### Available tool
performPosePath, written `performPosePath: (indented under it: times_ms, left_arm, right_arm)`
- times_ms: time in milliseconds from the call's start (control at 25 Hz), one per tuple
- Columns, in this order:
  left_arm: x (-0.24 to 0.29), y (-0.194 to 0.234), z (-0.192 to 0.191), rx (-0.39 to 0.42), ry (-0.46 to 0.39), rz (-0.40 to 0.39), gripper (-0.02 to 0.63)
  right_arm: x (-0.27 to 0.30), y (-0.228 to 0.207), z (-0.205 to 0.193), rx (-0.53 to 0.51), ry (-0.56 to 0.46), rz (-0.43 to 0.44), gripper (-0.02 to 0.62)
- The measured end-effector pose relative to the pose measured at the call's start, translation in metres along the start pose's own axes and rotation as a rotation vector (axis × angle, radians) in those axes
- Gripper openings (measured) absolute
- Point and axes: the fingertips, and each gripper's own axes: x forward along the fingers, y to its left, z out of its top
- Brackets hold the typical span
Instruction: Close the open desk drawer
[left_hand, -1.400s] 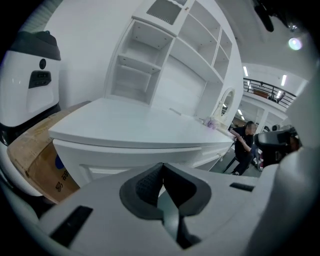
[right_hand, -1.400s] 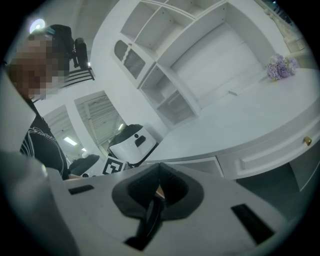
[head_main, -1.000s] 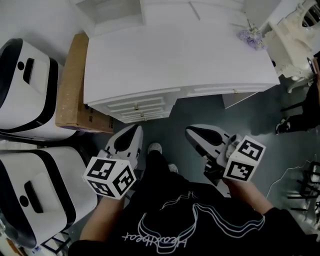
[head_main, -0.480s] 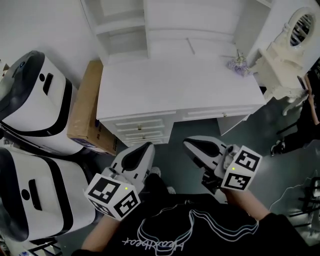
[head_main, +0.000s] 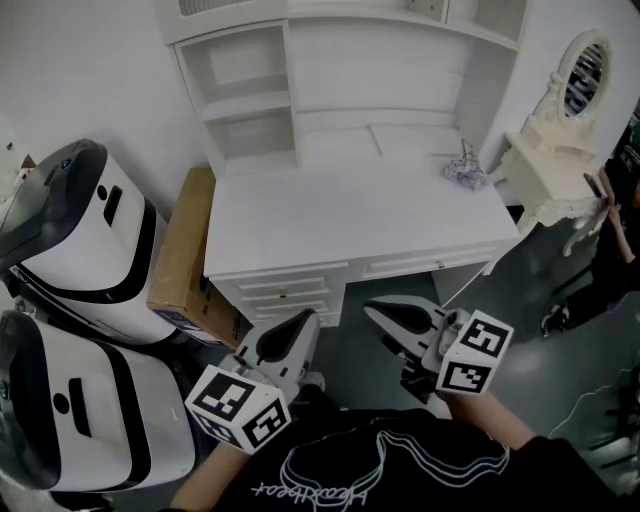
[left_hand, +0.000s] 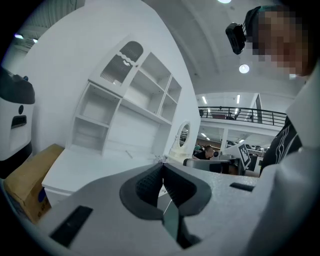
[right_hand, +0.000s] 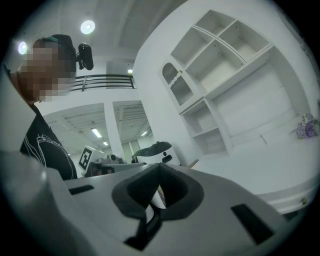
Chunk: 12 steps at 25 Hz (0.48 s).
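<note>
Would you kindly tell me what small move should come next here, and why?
Probably carry the right gripper forward toward the drawer fronts: both it and the left gripper are shut, empty and short of the desk; which drawer stands open is unclear.

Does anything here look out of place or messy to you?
Nothing looks spilled or broken. The only oddity is a brown cardboard box standing between the white desk and the big white machines. From above, I cannot tell whether a drawer stands open.
</note>
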Motion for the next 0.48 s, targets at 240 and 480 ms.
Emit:
performPosePath:
  times_ms: [240, 480]
  left_arm:
    - [0.005, -0.008, 0.008, 0.026, -0.012, -0.01, 0.005]
    - [0.008, -0.012, 0.01, 0.034, -0.016, -0.001, 0.005]
  right_arm:
    - [-0.002, 0.003, 0.009, -0.032, -0.012, 0.009, 0.005]
    - [-0.007, 0.004, 0.013, -0.049, -0.014, 0.02, 0.005]
